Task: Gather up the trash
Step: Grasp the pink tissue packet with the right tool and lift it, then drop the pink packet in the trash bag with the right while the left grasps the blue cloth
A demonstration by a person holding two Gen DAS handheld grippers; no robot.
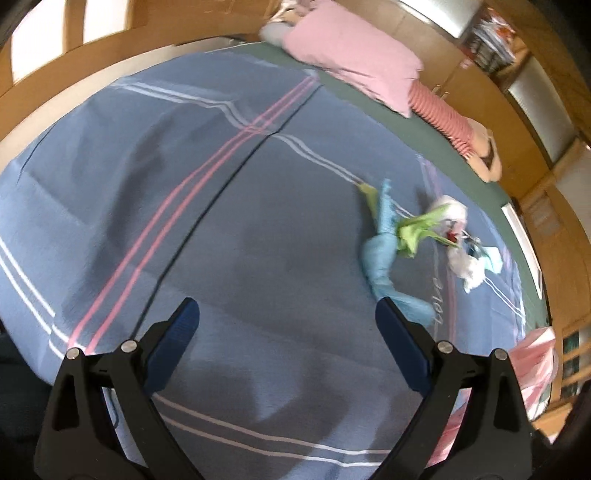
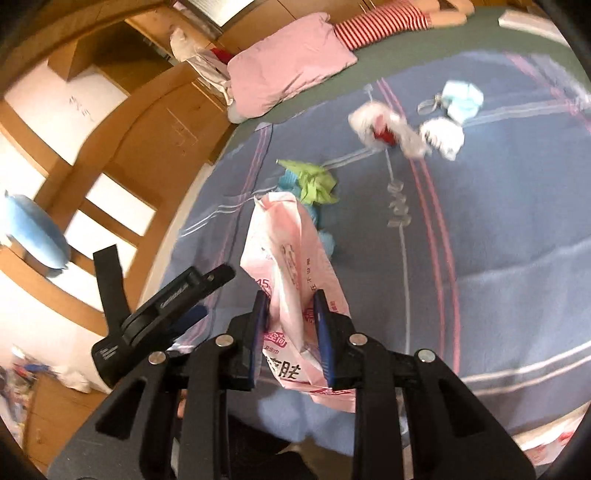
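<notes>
My right gripper (image 2: 291, 299) is shut on a pink plastic bag (image 2: 288, 240) with red print, held up over the blue bedspread (image 2: 498, 240). Beyond the bag lies loose trash: a crumpled green paper (image 2: 317, 181) on a light blue wad (image 2: 327, 240), a white wrapper with red inside (image 2: 384, 129), a white crumpled piece (image 2: 443, 138) and a pale blue mask (image 2: 461, 98). My left gripper (image 1: 286, 310) is open and holds nothing above the bedspread (image 1: 184, 184). The light blue wad (image 1: 384, 254) and green paper (image 1: 413, 229) lie just past its right finger, and the white wrappers (image 1: 461, 236) are further right.
A pink pillow (image 2: 288, 70) and a doll in red stripes (image 2: 380, 22) lie at the head of the bed. Wooden furniture (image 2: 147, 122) runs along the bed's left side, with a blue cushion (image 2: 33, 229) on it. The pink bag (image 1: 539, 354) shows at the right edge of the left wrist view.
</notes>
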